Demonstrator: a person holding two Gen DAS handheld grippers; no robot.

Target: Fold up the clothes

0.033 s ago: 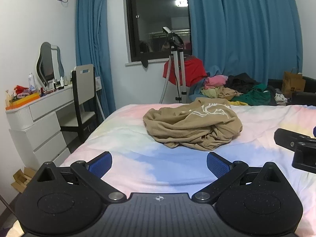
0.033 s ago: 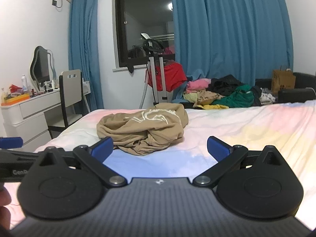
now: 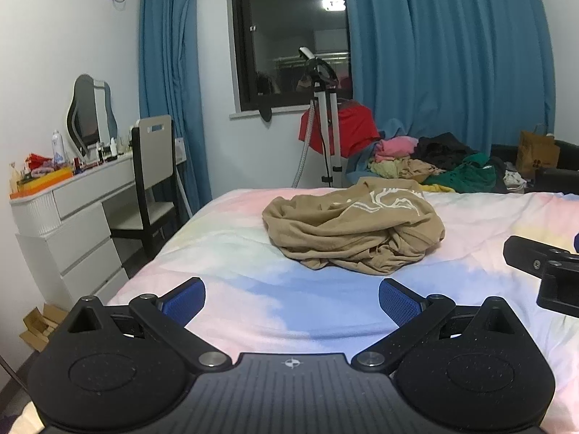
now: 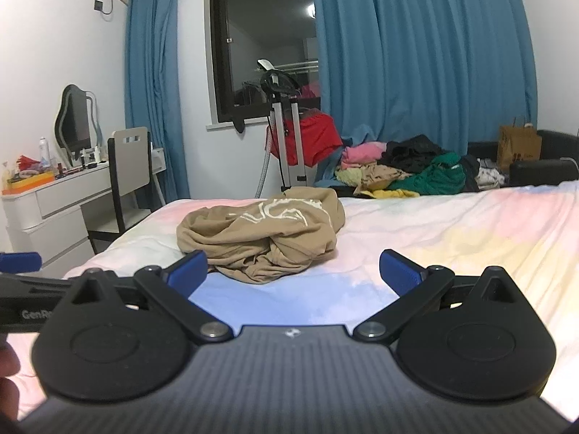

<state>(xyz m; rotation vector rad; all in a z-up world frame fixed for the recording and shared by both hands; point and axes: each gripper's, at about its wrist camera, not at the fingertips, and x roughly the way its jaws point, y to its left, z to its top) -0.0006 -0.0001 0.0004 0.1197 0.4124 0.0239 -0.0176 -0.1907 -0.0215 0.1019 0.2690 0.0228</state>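
Even indoor light, lamp glare in window [image 3: 334, 3], fisheye-bent edges.

A crumpled shirt [image 3: 353, 229] lies on the bed [image 3: 231, 253]. The clothes pile [image 3: 434, 166] sits behind it, the dresser [image 3: 72, 217] left.

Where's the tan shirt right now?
The tan shirt lies crumpled mid-bed, ahead of both open grippers: centre-right in the left wrist view, centre-left in the right wrist view, before the clothes pile.
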